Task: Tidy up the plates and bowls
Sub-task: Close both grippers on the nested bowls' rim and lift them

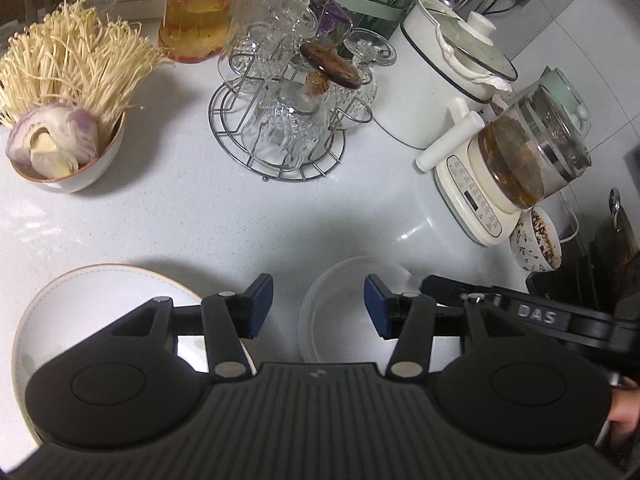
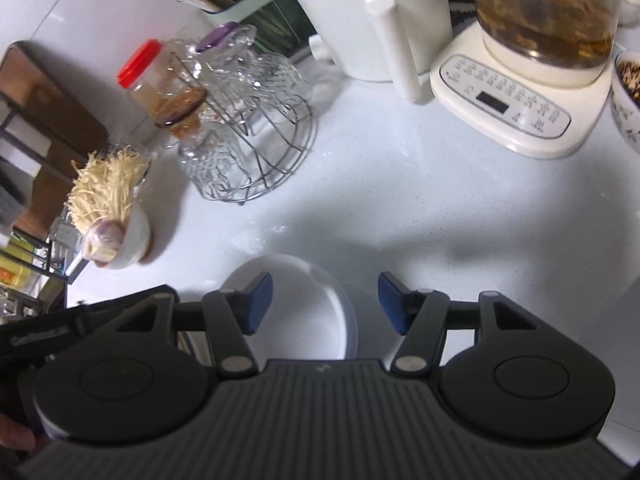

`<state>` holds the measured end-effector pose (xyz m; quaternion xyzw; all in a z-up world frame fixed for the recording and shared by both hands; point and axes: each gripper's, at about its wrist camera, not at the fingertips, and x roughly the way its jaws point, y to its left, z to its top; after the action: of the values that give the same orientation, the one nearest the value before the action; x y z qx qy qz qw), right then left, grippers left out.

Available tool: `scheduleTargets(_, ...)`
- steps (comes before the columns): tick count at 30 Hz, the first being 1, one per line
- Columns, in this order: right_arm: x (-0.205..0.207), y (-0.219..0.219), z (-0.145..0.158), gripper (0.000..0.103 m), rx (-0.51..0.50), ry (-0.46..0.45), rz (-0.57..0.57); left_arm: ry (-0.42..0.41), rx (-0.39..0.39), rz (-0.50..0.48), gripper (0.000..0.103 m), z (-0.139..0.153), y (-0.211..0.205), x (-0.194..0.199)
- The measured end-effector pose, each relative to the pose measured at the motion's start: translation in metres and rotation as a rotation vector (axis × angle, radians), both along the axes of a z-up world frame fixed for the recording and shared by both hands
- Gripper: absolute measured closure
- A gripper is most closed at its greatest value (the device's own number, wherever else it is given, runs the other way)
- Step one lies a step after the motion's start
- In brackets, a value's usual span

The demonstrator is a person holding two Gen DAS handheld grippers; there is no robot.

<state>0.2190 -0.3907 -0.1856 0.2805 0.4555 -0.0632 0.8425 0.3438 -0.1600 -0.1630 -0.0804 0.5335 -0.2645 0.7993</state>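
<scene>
Plate (image 1: 100, 300) is lying lower left, clear bowl (image 1: 344, 308) lower centre; I'm hovering my left gripper (image 1: 319, 306) and right gripper (image 2: 326, 304) over them, both spread wide and empty, readying a grasp.

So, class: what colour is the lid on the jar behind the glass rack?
Red, clearest on the jar lid in the right wrist view.
</scene>
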Motion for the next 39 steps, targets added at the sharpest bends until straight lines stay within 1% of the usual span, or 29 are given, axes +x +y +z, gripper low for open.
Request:
scheduleTargets(3,0.006,-0.005,-0.011,0.042,0.031,0.019,-0.005,0.015,-0.006,0.006,0.046,-0.005,-0.001,0.001)
scheduleTargets(5,0.009,-0.007,-0.018,0.042,0.056,0.03,-0.01,0.036,-0.009,0.008,0.042,-0.009,-0.002,0.002)
scheduleTargets(7,0.01,-0.008,-0.027,0.043,0.087,0.043,-0.017,0.052,-0.014,-0.004,0.042,-0.012,-0.005,0.002)
scheduleTargets(10,0.008,-0.006,-0.038,0.05,0.131,0.062,-0.02,0.063,-0.018,-0.013,0.041,-0.015,-0.006,0.003)
scheduleTargets(12,0.009,-0.004,-0.042,0.051,0.145,0.076,-0.01,0.07,-0.018,-0.01,0.041,-0.017,-0.006,0.005)
scheduleTargets(15,0.009,-0.008,-0.051,0.056,0.166,0.111,-0.035,0.074,-0.021,-0.007,0.041,-0.016,-0.007,0.006)
scheduleTargets(17,0.007,-0.011,-0.057,0.057,0.189,0.131,-0.048,0.068,-0.019,-0.006,0.04,-0.014,-0.008,0.005)
scheduleTargets(18,0.006,-0.012,-0.06,0.064,0.208,0.138,-0.052,0.069,-0.019,-0.005,0.04,-0.014,-0.008,0.005)
scheduleTargets(19,0.005,-0.013,-0.062,0.068,0.225,0.137,-0.056,0.071,-0.019,-0.004,0.04,-0.014,-0.008,0.005)
scheduleTargets(20,0.005,-0.014,-0.063,0.069,0.233,0.135,-0.057,0.073,-0.017,-0.006,0.04,-0.014,-0.008,0.005)
scheduleTargets(22,0.005,-0.014,-0.063,0.069,0.237,0.132,-0.053,0.074,-0.007,-0.011,0.04,-0.013,-0.009,0.003)
scheduleTargets(23,0.004,-0.014,-0.062,0.071,0.237,0.131,-0.047,0.074,-0.003,-0.015,0.039,-0.013,-0.009,0.003)
scheduleTargets(24,0.004,-0.013,-0.063,0.077,0.242,0.13,-0.041,0.077,0.001,-0.019,0.038,-0.014,-0.009,0.002)
scheduleTargets(25,0.004,-0.014,-0.064,0.078,0.254,0.13,-0.04,0.083,0.003,-0.02,0.037,-0.015,-0.009,0.002)
scheduleTargets(28,0.002,-0.013,-0.064,0.079,0.248,0.126,-0.038,0.097,0.013,-0.029,0.036,-0.017,-0.012,0.002)
scheduleTargets(32,-0.004,-0.02,-0.064,0.08,0.249,0.12,-0.064,0.101,0.012,-0.044,0.036,-0.016,-0.021,0.001)
scheduleTargets(36,-0.012,-0.029,-0.061,0.08,0.242,0.107,-0.101,0.095,0.02,-0.092,0.036,-0.014,-0.04,0.0)
scheduleTargets(39,-0.016,-0.036,-0.059,0.08,0.229,0.1,-0.122,0.108,0.028,-0.111,0.036,-0.017,-0.053,0.001)
